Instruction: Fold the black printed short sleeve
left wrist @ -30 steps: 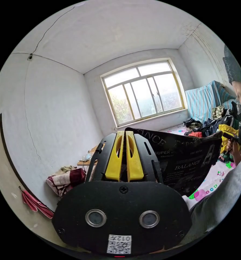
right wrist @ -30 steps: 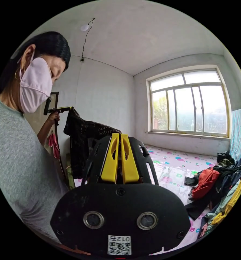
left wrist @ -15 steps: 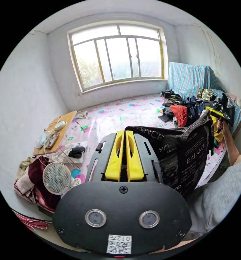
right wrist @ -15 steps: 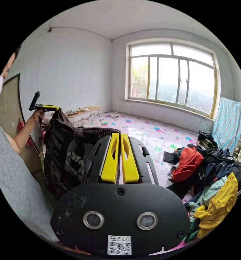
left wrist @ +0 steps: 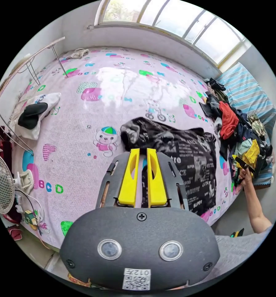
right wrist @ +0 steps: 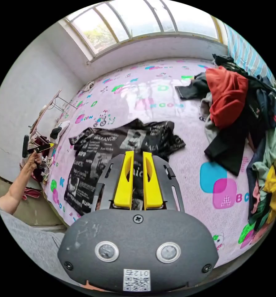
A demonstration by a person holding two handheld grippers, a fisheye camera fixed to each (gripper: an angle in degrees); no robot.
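Black printed shirt (right wrist: 119,148) flat on mat (left wrist: 82,123); clothes pile (right wrist: 252,123) beside, perhaps touching; both jaws slightly parted, empty.

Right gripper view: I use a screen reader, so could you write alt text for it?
A black printed shirt lies spread on a pink patterned mat, just beyond the open right gripper above it. A clothes pile sits beside it, and a hand holds the left gripper at the shirt's far side.
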